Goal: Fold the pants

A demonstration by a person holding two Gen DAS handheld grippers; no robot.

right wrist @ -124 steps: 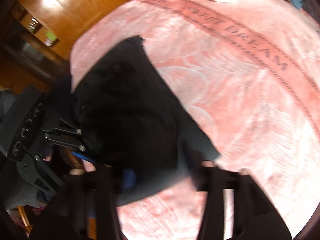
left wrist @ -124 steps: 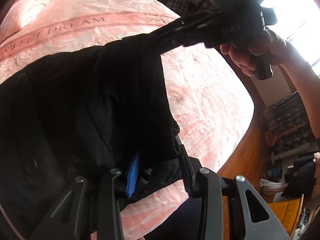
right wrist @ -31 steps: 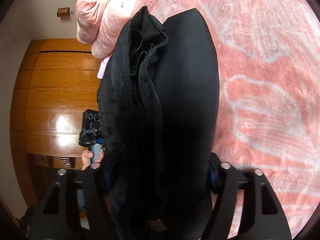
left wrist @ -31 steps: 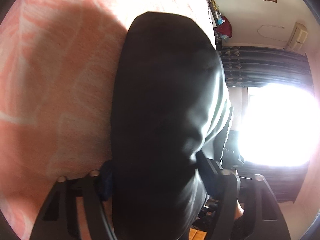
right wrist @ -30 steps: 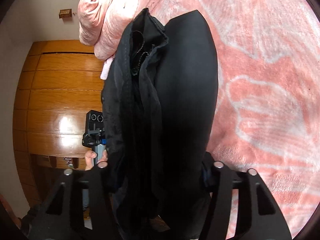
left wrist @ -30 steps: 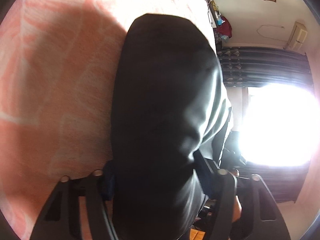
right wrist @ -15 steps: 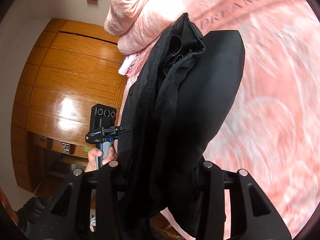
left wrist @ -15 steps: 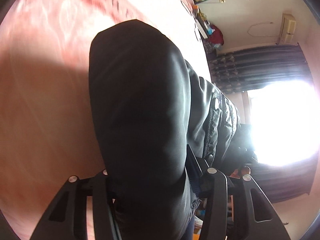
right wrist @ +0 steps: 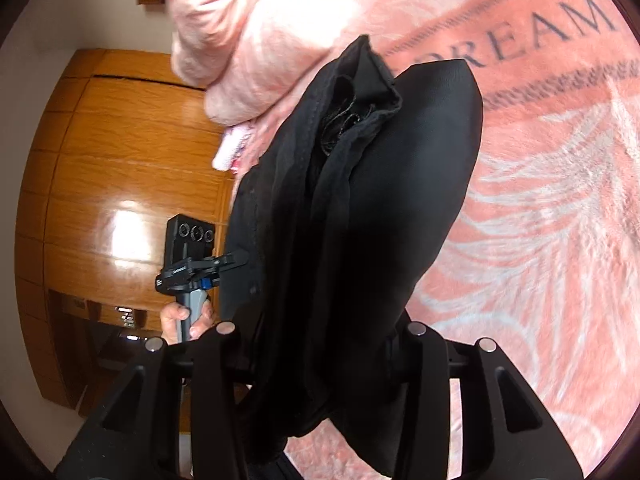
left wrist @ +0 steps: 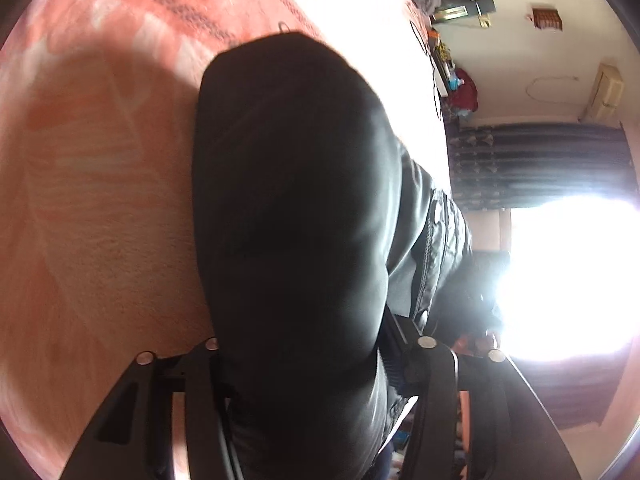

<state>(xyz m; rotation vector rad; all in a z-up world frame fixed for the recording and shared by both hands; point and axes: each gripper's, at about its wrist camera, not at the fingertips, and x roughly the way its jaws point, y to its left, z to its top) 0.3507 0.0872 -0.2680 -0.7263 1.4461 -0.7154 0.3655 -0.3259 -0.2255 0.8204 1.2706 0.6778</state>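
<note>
The black pants (left wrist: 288, 200) hang as a thick folded bundle, carried above the pink blanket (left wrist: 100, 200). My left gripper (left wrist: 316, 344) clasps one end of the fold, its jaws easing open with the cloth still pressed between them. My right gripper (right wrist: 320, 328) clasps the other end of the pants (right wrist: 360, 220), its jaws also opening slightly around the cloth. The waistband with its zip faces the right wrist camera. In the right wrist view the left gripper (right wrist: 200, 268) shows from the side, with a hand (right wrist: 184, 316) on its handle.
The blanket (right wrist: 540, 220) bears a lettered band. A bunched pink duvet (right wrist: 260, 20) lies at the head of the bed. A wooden wardrobe (right wrist: 100, 160) stands behind the left hand. A bright window (left wrist: 568, 272), dark curtain (left wrist: 540, 160) and cluttered shelf (left wrist: 452, 76) are beyond the bed.
Both grippers have carried the folded pants across the bed towards the lettered band and the duvet. The bundle stays between both pairs of fingers, and its seamed edge now shows in the left view.
</note>
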